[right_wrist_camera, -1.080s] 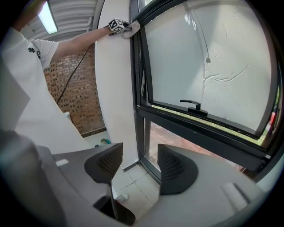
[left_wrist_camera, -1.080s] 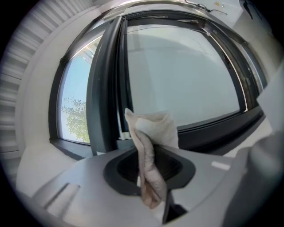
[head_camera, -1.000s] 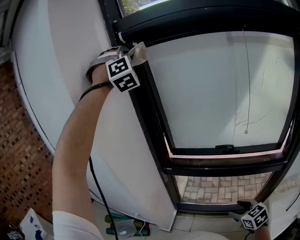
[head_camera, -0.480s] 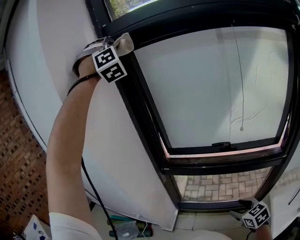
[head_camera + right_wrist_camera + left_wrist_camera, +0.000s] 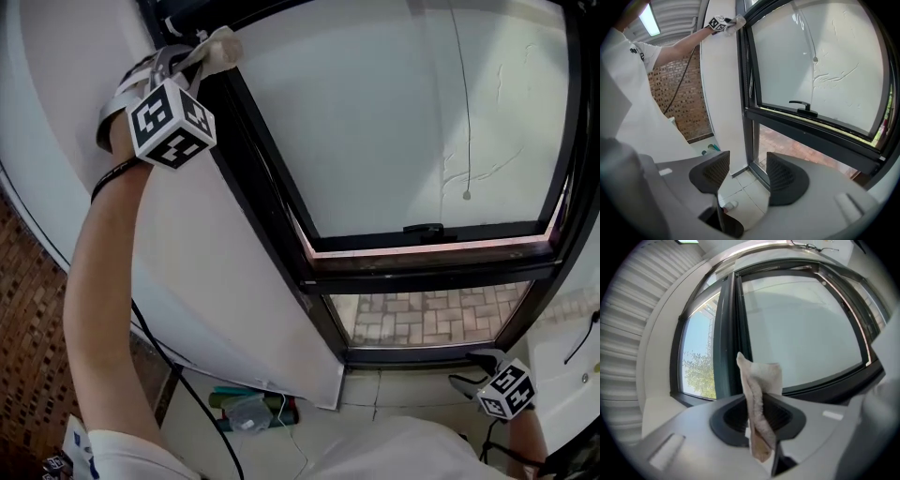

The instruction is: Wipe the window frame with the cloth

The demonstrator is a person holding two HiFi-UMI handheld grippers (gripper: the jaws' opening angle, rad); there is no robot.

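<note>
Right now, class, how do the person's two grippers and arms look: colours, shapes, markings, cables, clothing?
Both the left gripper and right gripper have smooth grey bodies with two dark ribbed pads. Each carries a white cube printed with black square markers. A black cable runs below the left arm, which has a dark wristband and a white short sleeve.

- The right gripper [image 5: 746, 168] has its jaws wide apart with nothing between them; pale floor tiles [image 5: 740, 197] show through the gap.
- Straight ahead of the jaws stands the dark window frame [image 5: 743, 84].
- Ahead and to the right, a handle [image 5: 802, 105] sits on the sash's lower rail.
- Far above and slightly left, the left gripper [image 5: 718, 23] presses a cloth [image 5: 738, 19] to the frame's upper corner.
- To the left is a brick wall [image 5: 679, 93].
</note>
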